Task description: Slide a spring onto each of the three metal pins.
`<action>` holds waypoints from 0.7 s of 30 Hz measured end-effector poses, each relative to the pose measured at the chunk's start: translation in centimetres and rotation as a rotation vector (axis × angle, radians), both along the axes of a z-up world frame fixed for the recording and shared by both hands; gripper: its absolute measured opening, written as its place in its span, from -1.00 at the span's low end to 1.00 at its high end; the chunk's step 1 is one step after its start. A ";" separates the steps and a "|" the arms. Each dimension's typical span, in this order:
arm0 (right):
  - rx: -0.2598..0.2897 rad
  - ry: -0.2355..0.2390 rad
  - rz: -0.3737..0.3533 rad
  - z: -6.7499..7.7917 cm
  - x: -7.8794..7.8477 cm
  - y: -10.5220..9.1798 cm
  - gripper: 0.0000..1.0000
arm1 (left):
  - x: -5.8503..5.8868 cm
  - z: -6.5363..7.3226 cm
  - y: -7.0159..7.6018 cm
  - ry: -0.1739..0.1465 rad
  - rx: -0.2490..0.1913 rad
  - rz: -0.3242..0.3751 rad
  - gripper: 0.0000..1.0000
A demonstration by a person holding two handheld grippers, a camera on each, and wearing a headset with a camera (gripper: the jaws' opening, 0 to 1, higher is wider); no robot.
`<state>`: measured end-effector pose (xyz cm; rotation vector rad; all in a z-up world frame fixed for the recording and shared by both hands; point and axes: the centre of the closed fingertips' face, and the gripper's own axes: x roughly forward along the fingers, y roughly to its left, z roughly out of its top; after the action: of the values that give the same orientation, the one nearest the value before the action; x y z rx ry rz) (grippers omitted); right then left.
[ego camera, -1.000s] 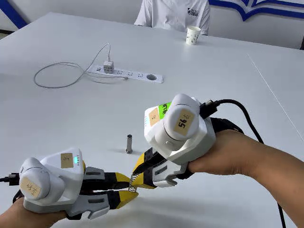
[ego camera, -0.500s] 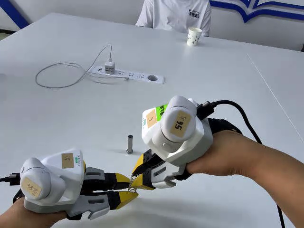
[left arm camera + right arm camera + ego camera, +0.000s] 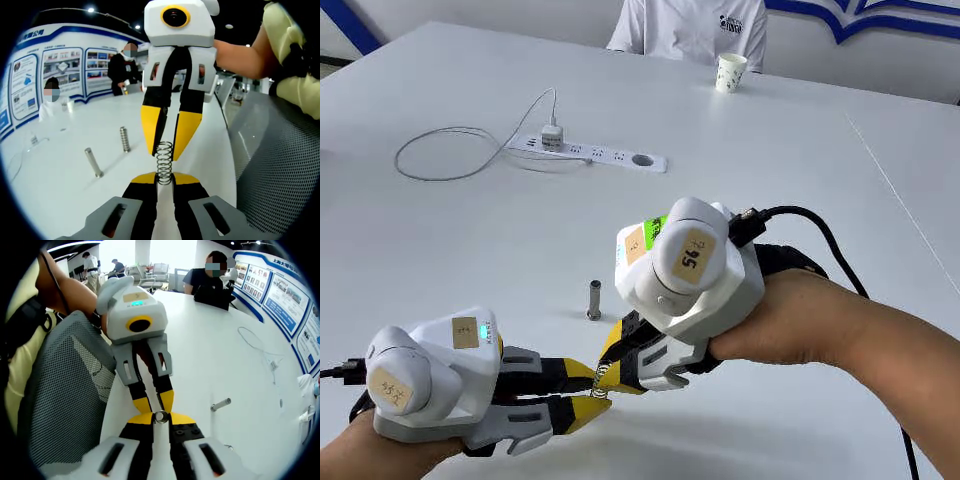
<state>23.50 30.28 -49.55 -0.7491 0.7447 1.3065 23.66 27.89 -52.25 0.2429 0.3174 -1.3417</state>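
**Spring held between both grippers, low centre of the head view**

White table (image 3: pixel 800 180) takes most of the head view. Right gripper (image 3: pixel 612 362) comes in from the right of centre. Left gripper (image 3: pixel 592 400) comes from the lower left. They sit tip to tip.

Power strip (image 3: pixel 590 155) with its looped cable is upper left. Paper cup (image 3: pixel 730 72) is at the top edge, well apart from the work.

Left gripper view, left of centre: bare pin (image 3: pixel 93 162) stands upright. Just beside it, up and to the right, is the second pin (image 3: pixel 124 139), ribbed as if a coil wraps it.

Spring (image 3: pixel 603 378) bridges the two sets of yellow tips, off the table. Left jaws are pressed onto its near end. Right jaws are pinched onto the other end, which shows as a ring between the tips in the right gripper view.
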 end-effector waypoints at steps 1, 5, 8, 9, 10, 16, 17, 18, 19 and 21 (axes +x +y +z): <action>-0.001 0.000 -0.001 0.0 0.0 0.0 -0.76 | 0.1 0.1 0.0 0.000 -0.003 0.004 -0.75; -0.004 -0.003 -0.006 0.0 0.3 -0.1 -0.76 | 0.4 0.4 0.1 0.008 -0.025 0.017 -0.73; -0.007 -0.006 -0.008 0.0 0.4 -0.1 -0.76 | 0.4 0.5 0.1 0.011 -0.030 0.021 -0.71; -0.007 -0.006 -0.009 0.1 0.4 -0.1 -0.76 | 0.4 0.4 0.1 0.012 -0.030 0.022 -0.70; -0.007 -0.007 -0.009 0.1 0.5 -0.2 -0.76 | 0.4 0.4 0.1 0.013 -0.029 0.022 -0.68; -0.010 -0.009 -0.015 0.3 0.7 -0.3 -0.76 | 0.4 0.3 0.3 0.020 -0.024 0.029 -0.59; -0.010 -0.010 -0.016 0.3 0.8 -0.3 -0.76 | 0.5 0.3 0.3 0.021 -0.024 0.032 -0.58; -0.011 -0.011 -0.017 0.3 0.8 -0.4 -0.76 | 0.5 0.3 0.3 0.021 -0.024 0.033 -0.56; -0.011 -0.012 -0.018 0.4 0.9 -0.4 -0.76 | 0.5 0.3 0.4 0.022 -0.025 0.036 -0.54; -0.012 -0.013 -0.021 0.4 0.9 -0.5 -0.76 | 0.5 0.2 0.4 0.024 -0.025 0.039 -0.51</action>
<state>24.43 29.82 -49.14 -0.7568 0.7488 1.2786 24.20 28.31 -52.02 0.1990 0.3242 -1.3105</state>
